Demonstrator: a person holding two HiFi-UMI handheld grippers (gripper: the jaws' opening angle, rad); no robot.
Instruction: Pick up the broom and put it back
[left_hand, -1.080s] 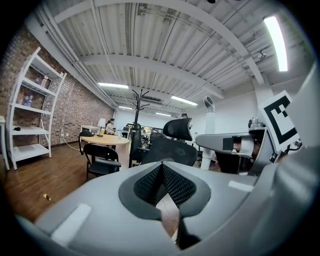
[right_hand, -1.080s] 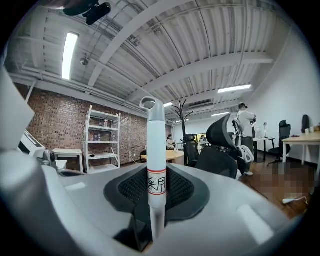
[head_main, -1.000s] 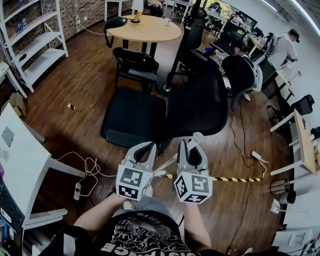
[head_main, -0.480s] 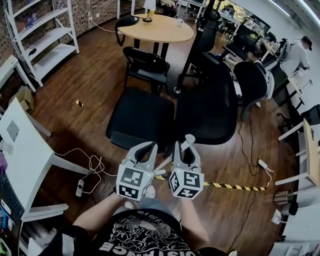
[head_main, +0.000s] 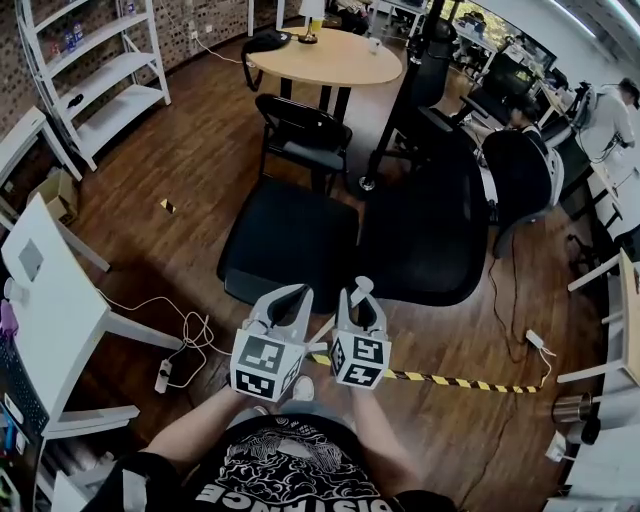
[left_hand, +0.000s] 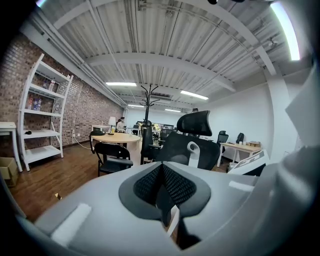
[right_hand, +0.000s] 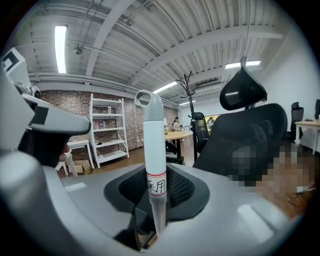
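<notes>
The broom shows only as its pale grey handle (right_hand: 154, 165) with a hanging loop at the top and a red-edged label. My right gripper (right_hand: 155, 202) is shut on it, and the handle stands nearly upright between the pads. In the head view the handle's loop (head_main: 362, 288) sticks out above the right gripper (head_main: 357, 308), and the shaft runs down to the left below it; the broom's head is hidden. My left gripper (head_main: 290, 298) is close beside it on the left. Its jaws are shut with nothing between the pads (left_hand: 162, 187).
A large black office chair (head_main: 425, 225) stands right ahead, with a smaller black chair (head_main: 300, 135) and a round wooden table (head_main: 325, 58) beyond. A white desk (head_main: 45, 300) and cables (head_main: 185, 335) lie at left. Yellow-black tape (head_main: 450, 382) crosses the floor at right.
My right gripper has come down and moved left with the broom handle, closer to the left gripper. The left gripper has shifted slightly. The view has drifted over the floor.
</notes>
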